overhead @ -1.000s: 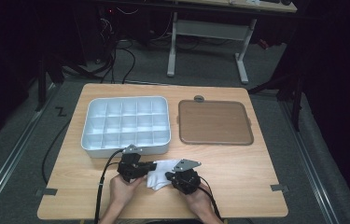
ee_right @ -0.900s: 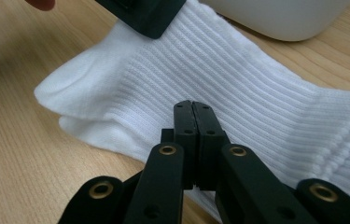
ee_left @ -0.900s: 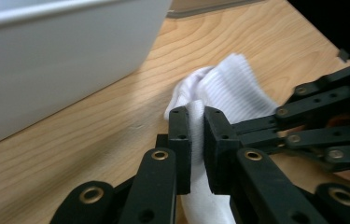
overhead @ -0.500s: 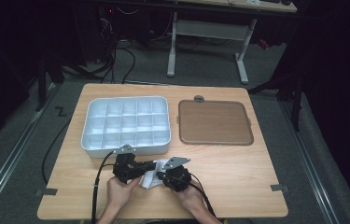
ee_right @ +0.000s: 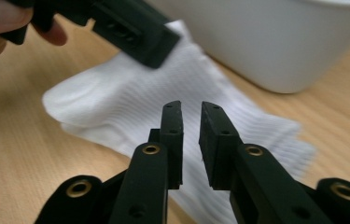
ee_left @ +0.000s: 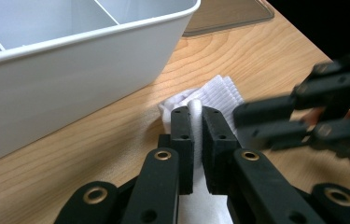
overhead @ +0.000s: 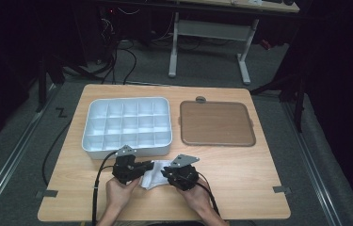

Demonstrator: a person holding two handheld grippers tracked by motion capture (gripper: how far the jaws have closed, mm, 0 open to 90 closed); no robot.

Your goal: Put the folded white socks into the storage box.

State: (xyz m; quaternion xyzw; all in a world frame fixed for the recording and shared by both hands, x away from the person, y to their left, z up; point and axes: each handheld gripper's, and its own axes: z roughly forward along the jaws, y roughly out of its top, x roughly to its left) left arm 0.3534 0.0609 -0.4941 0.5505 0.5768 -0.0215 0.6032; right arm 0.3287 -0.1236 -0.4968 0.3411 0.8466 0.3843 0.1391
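Observation:
A white ribbed sock [overhead: 155, 175] lies on the wooden table near its front edge, between my two grippers. My left gripper [overhead: 147, 169] is shut on a fold of the sock [ee_left: 219, 93], and white fabric shows pinched between its jaws [ee_left: 197, 112]. My right gripper [overhead: 166, 173] hovers just above the sock [ee_right: 130, 102]. Its jaws [ee_right: 190, 109] have just been opening and stand a narrow gap apart with nothing between them. The left gripper [ee_right: 135, 32] shows across the sock in the right gripper view.
A white compartment tray [overhead: 127, 149] stands just behind the grippers, its wall close to the sock [ee_left: 70, 79]. A brown flat tray [overhead: 216, 123] lies to its right. The person's hands come in over the table's front edge.
The right gripper's jaws have parted off the sock and it has lifted slightly. The left gripper stays clamped on the sock in about the same place.

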